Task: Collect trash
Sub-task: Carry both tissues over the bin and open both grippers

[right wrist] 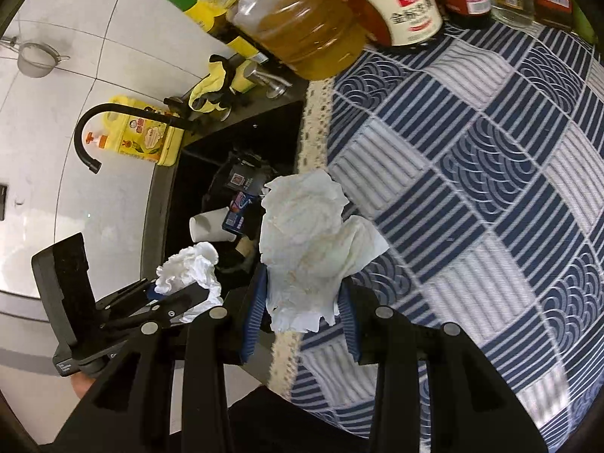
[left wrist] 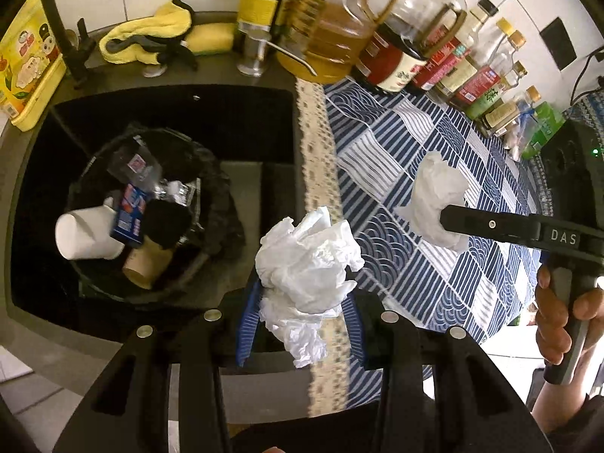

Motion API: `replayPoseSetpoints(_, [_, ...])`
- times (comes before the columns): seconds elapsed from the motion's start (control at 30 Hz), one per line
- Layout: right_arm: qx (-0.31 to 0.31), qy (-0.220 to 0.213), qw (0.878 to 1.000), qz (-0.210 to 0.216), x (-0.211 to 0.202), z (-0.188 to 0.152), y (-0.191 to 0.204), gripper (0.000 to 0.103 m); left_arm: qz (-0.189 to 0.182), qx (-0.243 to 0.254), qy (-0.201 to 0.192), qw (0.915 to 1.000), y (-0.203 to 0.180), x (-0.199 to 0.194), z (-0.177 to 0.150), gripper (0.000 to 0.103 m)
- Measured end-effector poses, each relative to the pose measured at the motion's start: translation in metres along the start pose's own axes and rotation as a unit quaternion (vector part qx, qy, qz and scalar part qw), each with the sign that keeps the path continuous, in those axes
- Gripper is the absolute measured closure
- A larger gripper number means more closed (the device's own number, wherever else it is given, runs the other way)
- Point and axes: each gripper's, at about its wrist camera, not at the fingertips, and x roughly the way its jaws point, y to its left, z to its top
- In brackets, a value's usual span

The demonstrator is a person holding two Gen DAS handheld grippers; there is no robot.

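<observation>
My left gripper (left wrist: 302, 302) is shut on a crumpled white tissue (left wrist: 307, 260) and holds it above the counter edge, right of the bin. It also shows in the right wrist view (right wrist: 177, 294) with that tissue (right wrist: 192, 268). My right gripper (right wrist: 302, 302) is shut on a stained white paper towel (right wrist: 305, 241) over the cloth's lace edge. It also shows in the left wrist view (left wrist: 449, 219) with its towel (left wrist: 438, 196). A black-lined trash bin (left wrist: 211, 173) stands in the black sink (left wrist: 37, 173), holding a white cup (left wrist: 83, 234), a blue box (left wrist: 130, 215) and a brown cup (left wrist: 145, 264).
A blue patterned tablecloth (right wrist: 472, 170) covers the counter on the right. Oil and sauce bottles (left wrist: 339, 37) line its back edge. A black faucet (right wrist: 90, 128), a yellow detergent jug (right wrist: 151, 139) and a yellow cloth (left wrist: 147, 34) stand behind the sink.
</observation>
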Motion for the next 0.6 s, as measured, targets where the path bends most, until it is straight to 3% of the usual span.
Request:
replayPoseSetpoints(0.17, [-0.012, -0.003, 1.000, 0.007, 0.024, 0.004, 0.041, 0.064, 0.003, 0.003, -0.012, 0.9999, 0.040, -0.014, 0.007, 0.065])
replayPoseSetpoints(0.6, [-0.045, -0.001, 0.998, 0.047, 0.075, 0.033, 0.141, 0.065, 0.020, -0.060, -0.061, 0.9961, 0.141, -0.050, 0.014, 0.065])
